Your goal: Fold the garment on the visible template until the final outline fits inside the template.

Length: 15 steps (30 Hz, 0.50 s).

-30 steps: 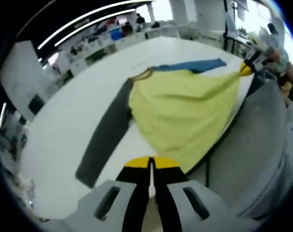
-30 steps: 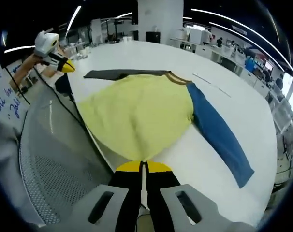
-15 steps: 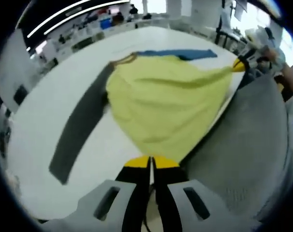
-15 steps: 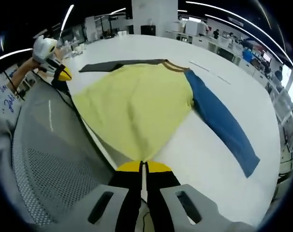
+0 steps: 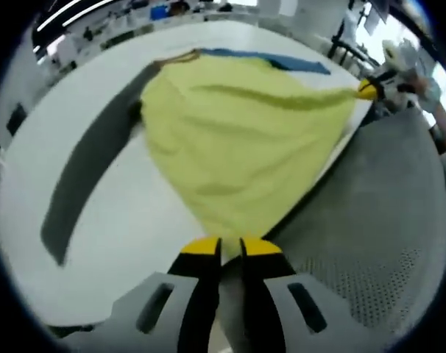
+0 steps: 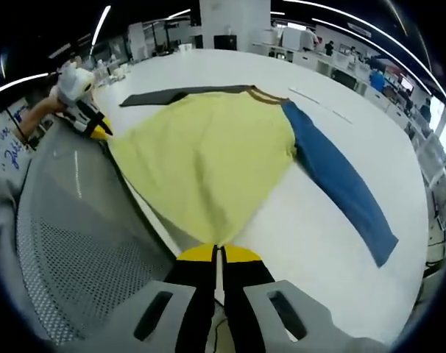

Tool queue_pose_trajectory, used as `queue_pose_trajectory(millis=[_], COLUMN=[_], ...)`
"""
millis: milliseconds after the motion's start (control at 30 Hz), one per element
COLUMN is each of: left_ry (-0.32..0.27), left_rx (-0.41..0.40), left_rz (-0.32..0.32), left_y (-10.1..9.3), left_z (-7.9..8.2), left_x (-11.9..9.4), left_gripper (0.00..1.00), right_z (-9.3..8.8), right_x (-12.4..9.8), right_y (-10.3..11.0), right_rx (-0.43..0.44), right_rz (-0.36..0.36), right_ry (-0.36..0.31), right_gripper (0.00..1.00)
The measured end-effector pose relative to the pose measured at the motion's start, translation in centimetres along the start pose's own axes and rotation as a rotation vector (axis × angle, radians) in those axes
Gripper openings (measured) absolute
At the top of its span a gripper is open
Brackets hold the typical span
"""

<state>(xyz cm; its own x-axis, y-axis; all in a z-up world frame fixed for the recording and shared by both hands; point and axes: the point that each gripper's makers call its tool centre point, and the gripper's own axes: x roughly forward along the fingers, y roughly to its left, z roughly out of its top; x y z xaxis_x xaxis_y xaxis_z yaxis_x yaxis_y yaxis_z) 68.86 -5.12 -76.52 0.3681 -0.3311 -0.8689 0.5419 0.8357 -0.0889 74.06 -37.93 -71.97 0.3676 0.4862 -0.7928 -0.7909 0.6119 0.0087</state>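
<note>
Two grippers pinching hem corners: left gripper (image 5: 230, 246) and right gripper (image 6: 217, 254) clamped on yellow shirt (image 6: 208, 158) | shirt lying on white table (image 6: 311, 220), collar at 12 o'clock, blue sleeve (image 6: 337, 184) at 2.

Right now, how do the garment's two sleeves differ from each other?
The blue sleeve is bright blue; the dark grey sleeve is charcoal. In the right gripper view the blue sleeve runs out to the right of the yellow body, while the dark grey sleeve runs left from the collar. Both lie flat and stretched out straight on the white table.
</note>
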Motion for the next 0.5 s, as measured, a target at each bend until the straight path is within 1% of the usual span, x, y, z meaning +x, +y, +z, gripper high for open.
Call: queue_pose_trajectory(millis=[67,100,133,167,200,267,400,433,500], left_ry=[0.004,0.020,0.040,0.041,0.040,0.033,0.042,0.051,0.049], left_rx=[0.003,0.006,0.019,0.024,0.010,0.001,-0.007,-0.012,-0.015], left_rz=[0.001,0.004,0.027,0.036,0.032,0.023,0.021,0.020,0.010], left_y=[0.0,0.1,0.5,0.7,0.7,0.6,0.6,0.6,0.4], left_z=[-0.2,-0.4,-0.8,-0.8,-0.8,-0.7,-0.9,-1.1,-1.0], left_x=[0.3,0.4,0.5,0.6,0.6,0.6,0.9,1.0,1.2], left_gripper=[0.12,0.14,0.16,0.17,0.17,0.15,0.13,0.11,0.08], right_z=[0.0,0.0,0.0,0.0,0.0,0.0,0.0,0.0,0.0], right_x=[0.0,0.0,0.0,0.0,0.0,0.1,0.2,0.2,0.2], right_y=[0.0,0.1,0.1,0.1,0.1,0.1,0.1,0.1,0.1], right_rx=[-0.001,-0.003,-0.004,-0.005,-0.006,-0.008,-0.010,-0.012,-0.012], right_rz=[0.001,0.002,0.004,0.004,0.004,0.005,0.007,0.008,0.009], right_ry=[0.003,0.005,0.007,0.009,0.010,0.012,0.016,0.018,0.018], right_gripper=[0.03,0.03,0.03,0.03,0.03,0.03,0.03,0.03,0.03])
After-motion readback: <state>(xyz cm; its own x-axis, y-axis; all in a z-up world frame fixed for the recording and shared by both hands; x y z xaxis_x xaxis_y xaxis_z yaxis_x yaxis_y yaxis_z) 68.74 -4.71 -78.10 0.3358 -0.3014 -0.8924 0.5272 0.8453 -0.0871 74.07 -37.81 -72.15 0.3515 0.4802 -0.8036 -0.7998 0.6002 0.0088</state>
